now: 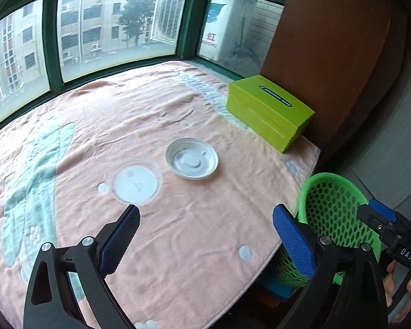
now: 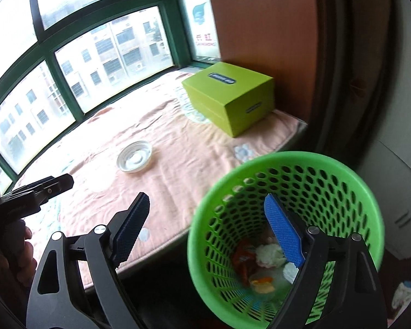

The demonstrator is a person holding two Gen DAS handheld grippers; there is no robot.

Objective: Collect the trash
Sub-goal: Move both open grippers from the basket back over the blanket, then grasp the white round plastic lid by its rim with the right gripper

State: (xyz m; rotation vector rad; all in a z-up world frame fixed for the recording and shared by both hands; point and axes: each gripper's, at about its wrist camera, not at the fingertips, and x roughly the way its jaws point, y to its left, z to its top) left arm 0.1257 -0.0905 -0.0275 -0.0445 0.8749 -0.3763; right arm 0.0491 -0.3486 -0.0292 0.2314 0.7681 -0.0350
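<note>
Grippers first: we hold the left gripper (image 1: pixel 205 233) above the pink fleece blanket (image 1: pixel 178 233), its blue-padded jaws spread wide and empty, aimed toward two pieces of trash. Nearest its left finger lies a flat, clear round plastic lid (image 1: pixel 136 184); just beyond that, near but apart, sits a shallow white ribbed plastic lid (image 1: pixel 192 158), rim upward. We judge the wide opening suits the breadth of either disc, which must be pinched at an edge because both lie flat on soft cloth.

The right gripper (image 2: pixel 205 227) is likewise spread wide and holds nothing. It hangs at the blanket's edge, with its right finger over the mouth of the green perforated plastic waste basket (image 2: pixel 328 170), which stands just off the blanket's right edge, low enough to receive drops. Inside we see an orange-red wrapper, white crumpled tissue and a yellowish scrap, so collection is partly done.

Farther back, a lime-green rectangular tissue box (image 1: pixel 268 109) rests against the brown wooden panel (image 1: pixel 328 41), beside the green-framed window (image 1: pixel 49 41).
</note>
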